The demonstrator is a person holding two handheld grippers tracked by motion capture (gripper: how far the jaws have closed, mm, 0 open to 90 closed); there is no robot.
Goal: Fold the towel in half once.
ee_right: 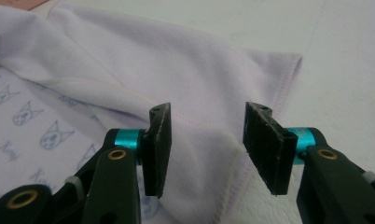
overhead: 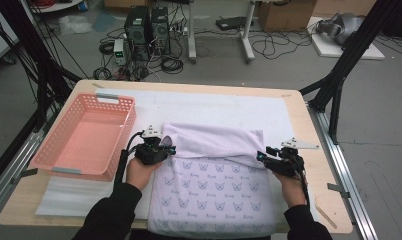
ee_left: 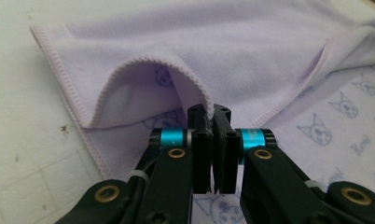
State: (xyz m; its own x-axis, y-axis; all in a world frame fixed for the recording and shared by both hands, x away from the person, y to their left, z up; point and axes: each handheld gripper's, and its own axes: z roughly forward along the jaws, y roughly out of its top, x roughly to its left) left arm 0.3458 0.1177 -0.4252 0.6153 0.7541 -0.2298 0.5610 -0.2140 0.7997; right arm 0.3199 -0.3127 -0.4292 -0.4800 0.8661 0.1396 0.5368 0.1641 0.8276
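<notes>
Nearest to us in the left gripper view, the left gripper (ee_left: 212, 154) has its black jaws pressed together on the stitched hem of the lilac towel (ee_left: 232, 51), which arches up in a loop just above the pads. In the right gripper view, the right gripper (ee_right: 209, 144) has its jaws standing apart over the towel's folded edge, with cloth beneath the gap but not pinched. From the high view we see the towel (overhead: 214, 185) spread on the white mat (overhead: 214, 107) at the near middle of the table, its far part folded back so the plain side covers the printed side. A pink basket (overhead: 86, 135) sits to its left.
</notes>
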